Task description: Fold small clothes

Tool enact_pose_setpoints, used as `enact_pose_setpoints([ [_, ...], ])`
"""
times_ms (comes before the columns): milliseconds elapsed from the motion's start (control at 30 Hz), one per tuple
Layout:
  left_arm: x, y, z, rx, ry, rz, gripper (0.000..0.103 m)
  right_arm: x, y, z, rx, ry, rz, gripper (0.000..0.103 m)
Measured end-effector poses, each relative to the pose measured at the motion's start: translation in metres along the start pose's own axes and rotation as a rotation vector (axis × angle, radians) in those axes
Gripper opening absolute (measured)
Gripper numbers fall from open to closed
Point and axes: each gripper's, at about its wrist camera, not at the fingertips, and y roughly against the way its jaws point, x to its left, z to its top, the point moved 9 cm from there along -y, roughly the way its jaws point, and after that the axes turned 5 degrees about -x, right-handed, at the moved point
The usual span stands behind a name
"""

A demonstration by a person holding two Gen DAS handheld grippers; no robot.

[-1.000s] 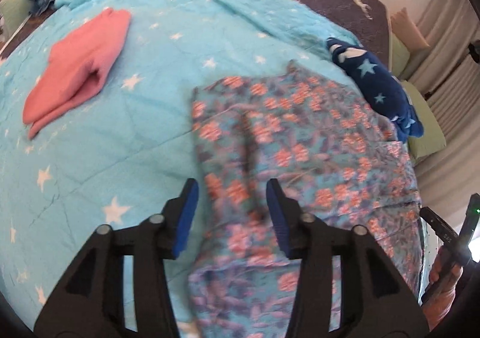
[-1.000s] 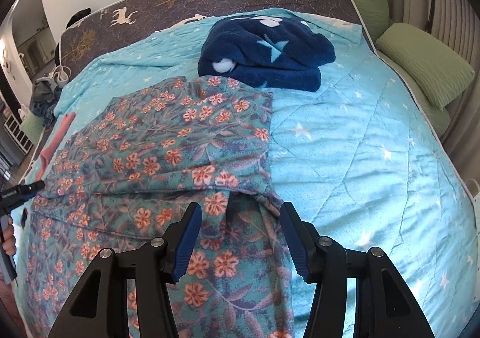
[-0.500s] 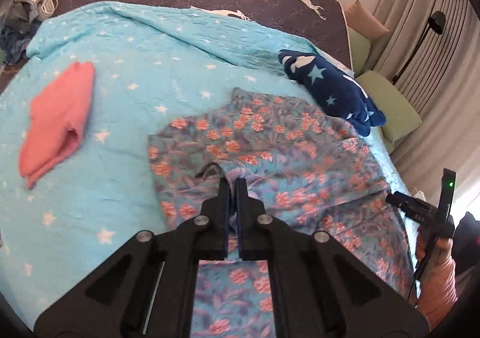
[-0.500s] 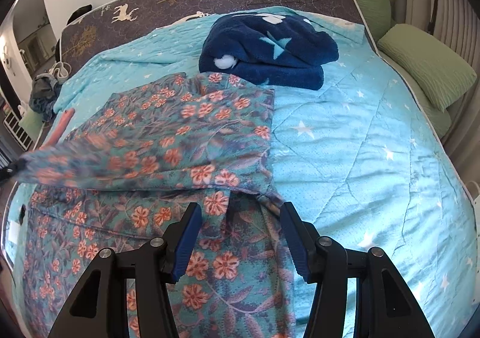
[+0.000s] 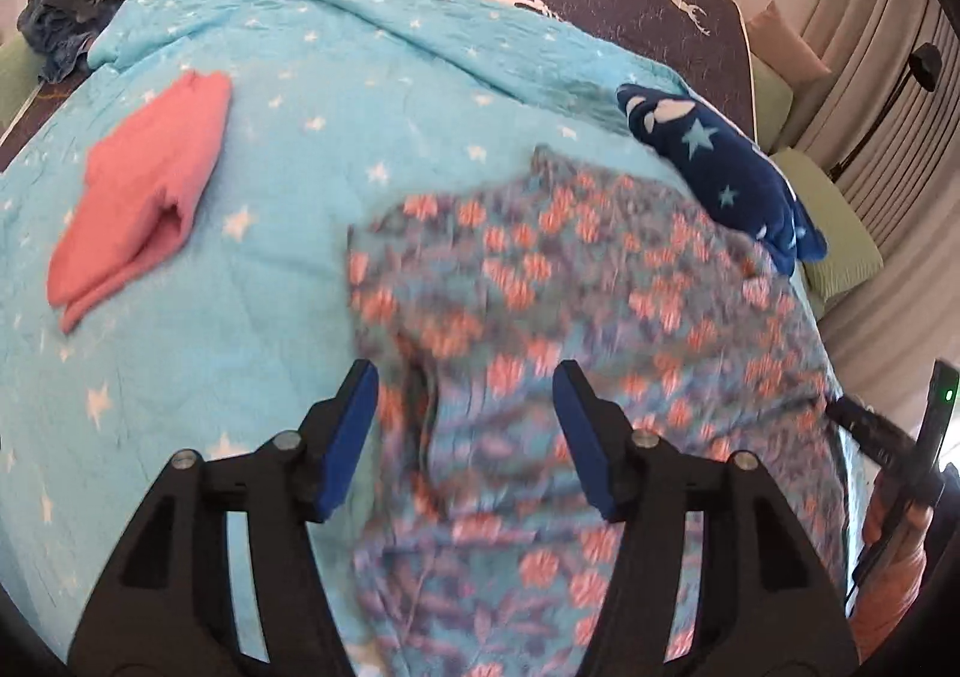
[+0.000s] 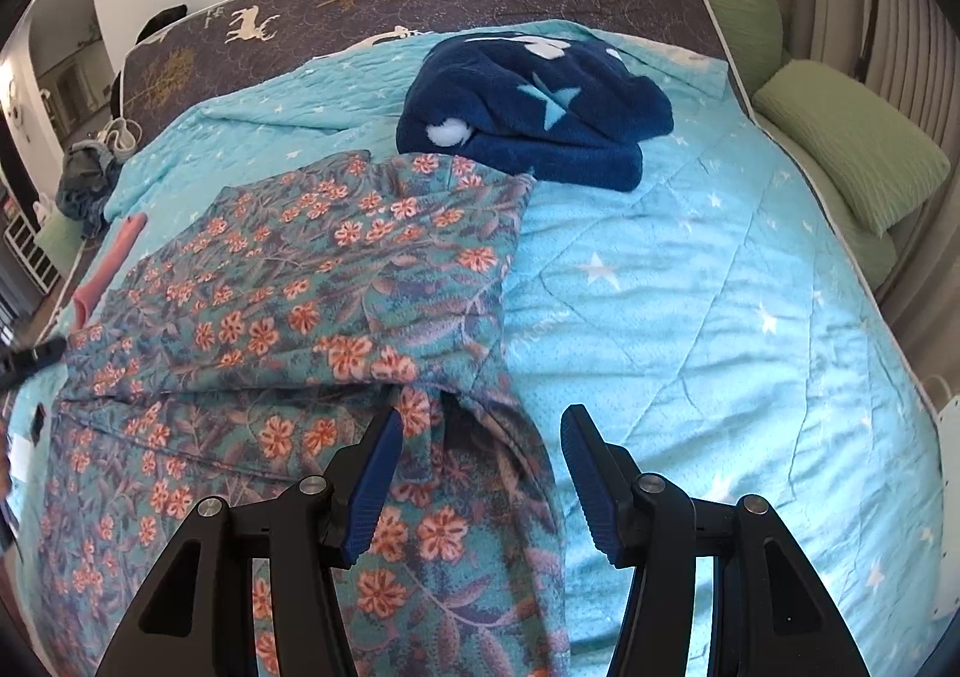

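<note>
While both tools hang above the bed, the left gripper (image 5: 465, 440) has its blue pads spread wide with nothing between them, and the floral garment (image 5: 576, 317) lies just ahead of and beneath its fingertips, blurred in that view. Its left pad sits over the garment's left edge, where the cloth meets the turquoise star quilt (image 5: 288, 149). Ahead and to the left of this gripper, well apart from the floral cloth, a pink folded garment (image 5: 138, 203) rests on the quilt. Ahead and to the right, a navy star blanket (image 5: 720, 167) lies bunched just beyond the floral garment's far corner. At the far right of this view the right gripper (image 5: 882, 437) shows only as a dark edge.

The right gripper (image 6: 480, 473) is likewise spread wide and holds nothing. Below and ahead-left of it the floral garment (image 6: 336, 281) is spread on the quilt (image 6: 690, 287), its upper part doubled over so that a fold edge runs across just ahead of the left pad; a narrower strip of the cloth passes under that pad toward the camera. Straight ahead, the navy blanket (image 6: 540, 113) touches the garment's far edge. Green pillows (image 6: 852, 149) sit off to the right, beside the bed
</note>
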Motion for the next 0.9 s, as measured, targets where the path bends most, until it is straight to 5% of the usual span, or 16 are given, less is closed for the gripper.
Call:
enact_pose_setpoints([
  [133, 0.004, -0.036, 0.008, 0.094, 0.02, 0.007, 0.063, 0.004, -0.013, 0.0, 0.019, 0.035, -0.015, 0.056],
  [200, 0.004, -0.052, 0.004, 0.148, 0.056, -0.01, 0.035, 0.002, -0.022, 0.0, 0.028, 0.028, -0.029, 0.056],
  [233, 0.001, -0.055, 0.003, 0.163, 0.071, -0.049, 0.009, -0.001, -0.023, 0.001, 0.024, 0.012, -0.033, 0.054],
  [333, -0.011, -0.042, 0.009, 0.098, 0.065, -0.104, 0.009, -0.029, -0.023, 0.002, 0.003, -0.098, -0.108, 0.031],
  [433, -0.016, -0.021, 0.026, -0.005, 0.019, -0.087, 0.009, -0.047, -0.028, -0.008, 0.06, -0.232, -0.022, 0.03],
  [500, -0.011, -0.014, 0.037, -0.055, -0.014, -0.025, 0.011, -0.048, -0.026, -0.011, 0.059, -0.207, -0.016, 0.03],
  [667, 0.022, -0.031, 0.029, 0.001, -0.004, 0.11, 0.017, -0.043, -0.019, -0.014, 0.057, -0.127, -0.067, 0.035],
  [900, 0.011, -0.012, 0.011, -0.022, -0.002, 0.069, 0.022, -0.049, 0.001, -0.006, 0.032, -0.191, -0.031, 0.038],
])
